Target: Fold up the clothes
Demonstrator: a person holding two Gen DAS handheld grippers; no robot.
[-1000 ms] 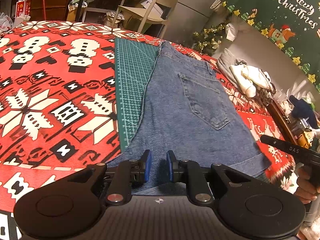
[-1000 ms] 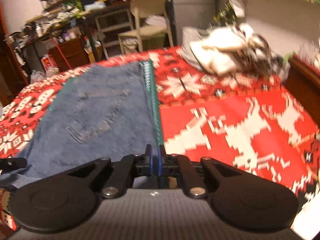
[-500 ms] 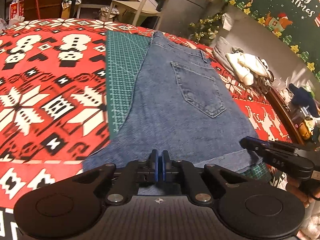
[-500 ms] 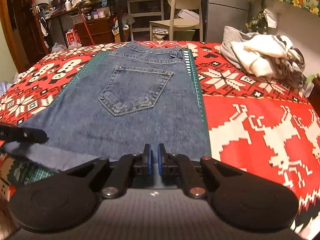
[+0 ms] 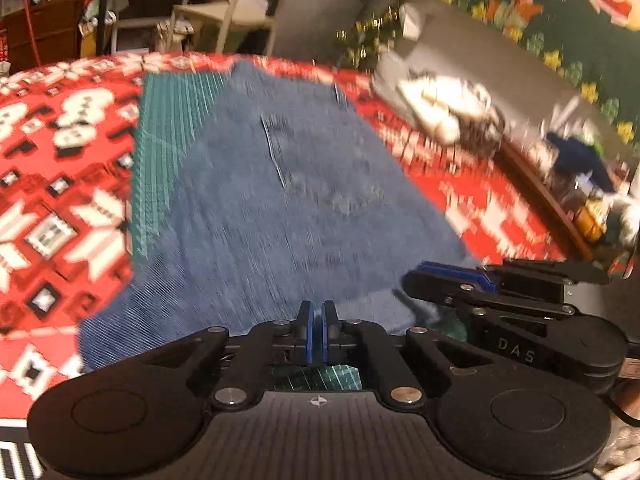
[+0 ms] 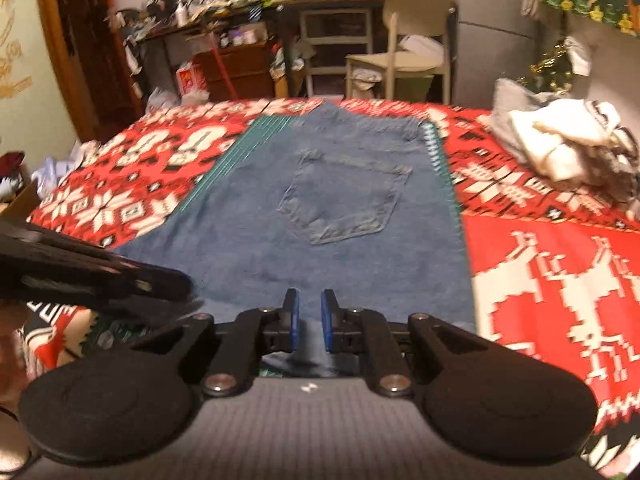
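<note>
Blue jeans (image 5: 280,208) lie folded and flat on a green cutting mat (image 5: 168,140), back pocket up, waistband at the far end. My left gripper (image 5: 316,330) is shut on the jeans' near edge, which is raised enough that mat shows under the fingers. In the right wrist view the jeans (image 6: 340,208) fill the centre. My right gripper (image 6: 309,320) is open at the near edge, with denim showing in the gap between its blue pads. It appears side-on (image 5: 420,280) just right of the left gripper. The left gripper (image 6: 100,276) shows at the left edge of the right wrist view.
A red and white patterned cloth (image 5: 60,180) covers the table around the mat. A pile of white and grey clothes (image 6: 560,144) sits at the far right. Beyond the table's far edge stand a chair (image 6: 400,52) and cluttered shelves.
The left gripper went from open to shut on the jeans' near edge and has lifted it a little. The right gripper swung to face the jeans, and its fingers have spread apart at the near edge.
</note>
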